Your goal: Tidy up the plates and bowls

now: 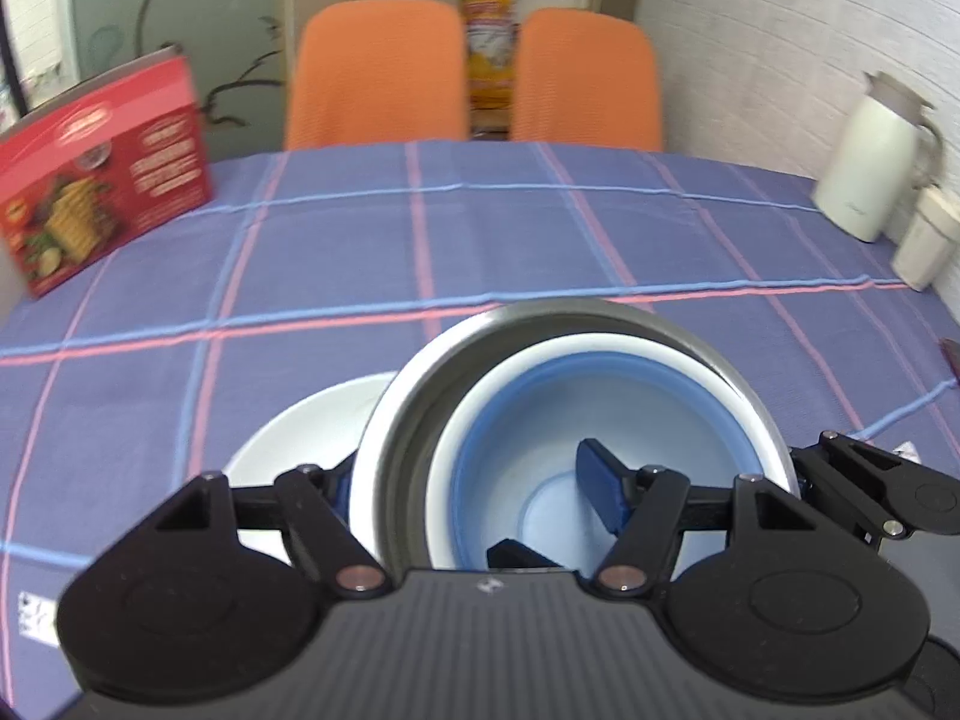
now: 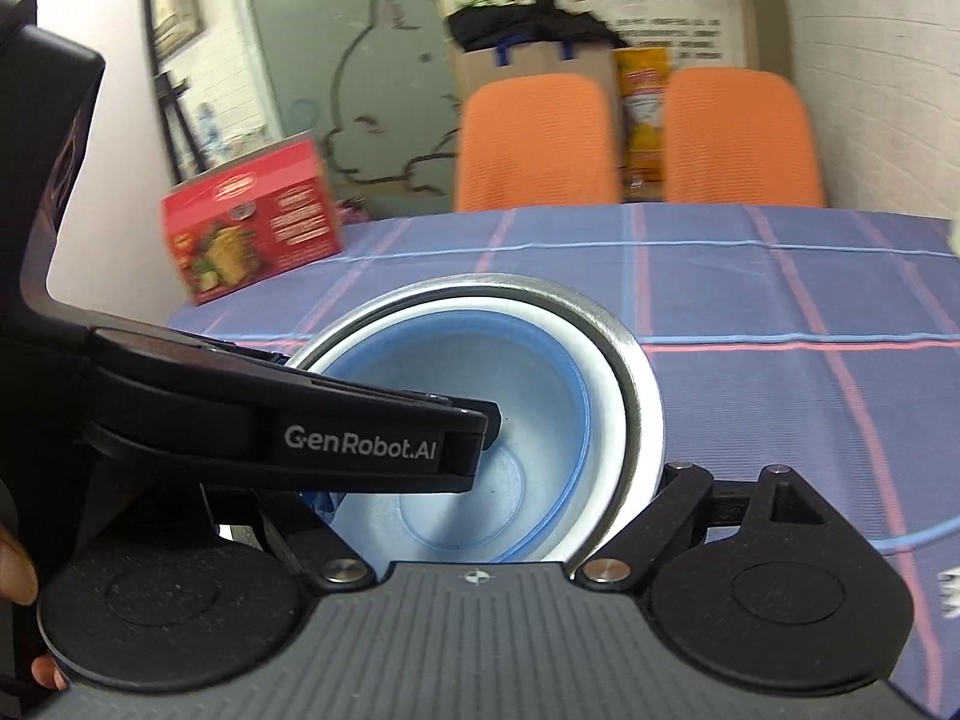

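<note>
Currently, item one: nested bowls — a blue bowl [image 1: 540, 438] is sitting inside a steel bowl [image 1: 420, 420] with a white rim, the pair tilting above a white plate [image 1: 288, 444] that is lying on the table [image 1: 420, 240].

Item two: left tongs [image 1: 474, 492] — spread wide, one blue pad reaching inside the blue bowl, the other finger passing outside the steel wall; whether the pads are actually pressing cannot be told.

Item three: right tongs [image 2: 480, 492] — the right-hand linkage is showing beside the steel bowl's rim, the left one is hidden behind the other tool's arm; grip state cannot be told.

Hazards, as judged: the tilted pair is likely hanging on a thin wall pinch, so the smooth steel could be slipping free and dropping onto the plate; the loose blue bowl could be sliding out if the tilt grows; the two tools are crowding the same rim and could be knocking each other.

Surroundings: purple checked tablecloth with pink and blue lines; red box [image 1: 102, 174] standing at the left edge; white jug [image 1: 870, 162] by the right wall; two orange chairs [image 1: 378, 72] beyond; cardboard carton and glass panel with a rabbit drawing behind.
</note>
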The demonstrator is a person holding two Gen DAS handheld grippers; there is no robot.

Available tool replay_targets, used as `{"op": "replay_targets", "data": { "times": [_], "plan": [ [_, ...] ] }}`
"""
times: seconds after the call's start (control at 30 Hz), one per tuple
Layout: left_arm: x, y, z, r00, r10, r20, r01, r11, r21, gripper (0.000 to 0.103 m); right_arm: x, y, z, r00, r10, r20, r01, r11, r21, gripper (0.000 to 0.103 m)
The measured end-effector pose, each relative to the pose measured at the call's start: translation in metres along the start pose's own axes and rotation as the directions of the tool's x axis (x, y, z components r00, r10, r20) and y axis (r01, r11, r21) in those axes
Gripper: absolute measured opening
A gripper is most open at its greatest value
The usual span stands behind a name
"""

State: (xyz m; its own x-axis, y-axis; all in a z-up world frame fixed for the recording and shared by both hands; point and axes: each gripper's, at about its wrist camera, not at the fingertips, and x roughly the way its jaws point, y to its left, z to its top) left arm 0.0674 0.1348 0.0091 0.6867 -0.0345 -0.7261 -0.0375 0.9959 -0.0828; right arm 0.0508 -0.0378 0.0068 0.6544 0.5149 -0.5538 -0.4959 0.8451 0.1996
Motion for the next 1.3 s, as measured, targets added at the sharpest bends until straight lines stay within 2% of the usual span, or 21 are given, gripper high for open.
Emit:
{"op": "replay_targets", "data": {
  "times": [0.17, 0.27, 0.47, 0.57, 0.7, 0.83, 1.03, 1.17, 1.3],
  "plan": [
    [-0.002, 0.030, -0.015, 1.000, 0.017, -0.009, -0.018, 0.999, -0.037, 0.069, 0.024, 0.040, -0.005, 0.995, 0.094, -0.040, -0.095, 0.995, -0.032, 0.075],
    [-0.004, 0.035, -0.017, 0.999, 0.038, 0.007, -0.038, 0.999, -0.029, 0.069, 0.027, 0.058, -0.005, 0.996, 0.075, -0.051, -0.080, 0.993, -0.090, 0.075],
    [-0.007, 0.054, -0.023, 0.999, 0.043, 0.007, -0.042, 0.997, -0.070, 0.069, 0.028, 0.071, -0.006, 0.993, 0.089, -0.076, -0.097, 0.990, -0.102, 0.075],
    [-0.006, 0.055, -0.024, 1.000, 0.022, 0.014, -0.021, 0.998, -0.060, 0.072, 0.032, 0.081, -0.006, 0.991, 0.096, -0.089, -0.107, 0.986, -0.126, 0.075],
    [0.001, 0.045, -0.020, 0.999, 0.036, 0.014, -0.035, 0.999, -0.035, 0.077, 0.038, 0.080, -0.009, 0.988, 0.113, -0.109, -0.125, 0.986, -0.107, 0.076],
    [0.001, 0.037, -0.019, 0.996, 0.071, 0.047, -0.071, 0.997, 0.000, 0.079, 0.046, 0.067, -0.011, 0.978, 0.134, -0.158, -0.139, 0.990, -0.021, 0.077],
    [-0.024, 0.037, -0.010, 0.980, 0.098, 0.175, -0.094, 0.995, -0.031, 0.081, 0.037, 0.066, -0.009, 0.987, 0.123, -0.107, -0.125, 0.992, -0.013, 0.075],
    [-0.045, 0.035, -0.003, 0.967, 0.080, 0.244, -0.063, 0.995, -0.074, 0.082, 0.022, 0.057, 0.002, 0.999, 0.043, 0.003, -0.043, 0.999, -0.008, 0.075],
    [-0.062, 0.020, -0.010, 0.956, 0.068, 0.284, -0.054, 0.997, -0.058, 0.083, 0.001, 0.040, 0.008, 0.996, 0.022, 0.090, -0.026, 0.999, 0.047, 0.075]
  ]
}}
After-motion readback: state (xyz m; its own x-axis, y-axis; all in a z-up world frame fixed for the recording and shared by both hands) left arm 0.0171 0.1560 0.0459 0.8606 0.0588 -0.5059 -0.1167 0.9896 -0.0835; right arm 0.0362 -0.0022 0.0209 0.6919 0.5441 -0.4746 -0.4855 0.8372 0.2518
